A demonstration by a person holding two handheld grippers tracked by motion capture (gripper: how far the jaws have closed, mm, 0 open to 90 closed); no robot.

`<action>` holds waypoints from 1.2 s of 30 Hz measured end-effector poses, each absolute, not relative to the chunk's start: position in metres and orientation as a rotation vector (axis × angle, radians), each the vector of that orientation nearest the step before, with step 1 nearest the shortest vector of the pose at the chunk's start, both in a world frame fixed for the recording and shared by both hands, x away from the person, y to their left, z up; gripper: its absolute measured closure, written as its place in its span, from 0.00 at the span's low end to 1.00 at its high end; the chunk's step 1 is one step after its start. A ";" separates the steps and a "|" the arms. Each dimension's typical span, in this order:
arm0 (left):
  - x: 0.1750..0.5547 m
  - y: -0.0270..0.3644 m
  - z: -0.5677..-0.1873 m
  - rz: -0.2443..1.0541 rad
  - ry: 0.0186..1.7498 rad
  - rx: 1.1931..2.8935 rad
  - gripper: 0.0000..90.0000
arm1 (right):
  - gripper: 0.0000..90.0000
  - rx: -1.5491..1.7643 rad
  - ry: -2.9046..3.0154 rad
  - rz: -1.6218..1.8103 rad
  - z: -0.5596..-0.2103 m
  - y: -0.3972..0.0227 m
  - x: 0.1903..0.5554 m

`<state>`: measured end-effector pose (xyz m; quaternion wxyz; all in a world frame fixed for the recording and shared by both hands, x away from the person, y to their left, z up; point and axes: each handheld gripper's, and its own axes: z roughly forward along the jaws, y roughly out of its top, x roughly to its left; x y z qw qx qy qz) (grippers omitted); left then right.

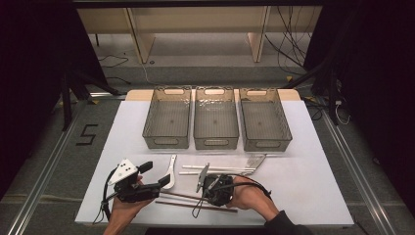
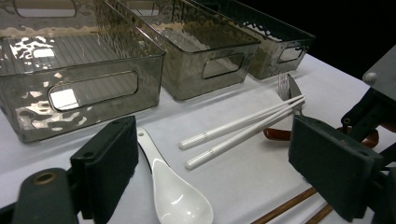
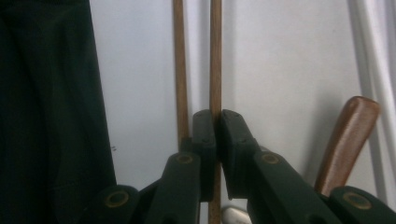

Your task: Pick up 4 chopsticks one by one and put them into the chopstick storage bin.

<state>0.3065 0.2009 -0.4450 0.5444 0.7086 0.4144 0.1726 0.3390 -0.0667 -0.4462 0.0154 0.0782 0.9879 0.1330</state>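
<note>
R gripper [image 3: 216,122] clamped on brown chopstick [image 3: 215,56] | L gripper [image 2: 210,163] jaws apart

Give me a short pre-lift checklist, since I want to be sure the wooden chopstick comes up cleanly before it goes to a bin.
1. Right gripper shut on one brown wooden chopstick: ok.
2. Second brown wooden chopstick outside the jaws: ok.
3. Left gripper open, holding nothing: ok.
4. White ceramic spoon apart from the held chopstick: ok.
5. Three smoky clear plastic bins empty: ok.
6. Grip near the chopstick's middle: cannot tell.
</note>
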 end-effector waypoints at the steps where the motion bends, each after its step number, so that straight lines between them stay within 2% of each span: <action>1: 0.307 0.201 -0.445 0.414 0.983 1.678 0.17 | 0.95 0.253 3.072 0.435 -0.445 -0.068 0.339; 23: 0.306 0.204 -0.444 0.434 0.986 1.654 0.17 | 0.95 0.559 2.901 0.747 -0.410 -0.088 0.380; 36: 0.306 0.204 -0.444 0.428 0.987 1.658 0.17 | 0.95 0.726 2.722 0.979 -0.382 -0.070 0.411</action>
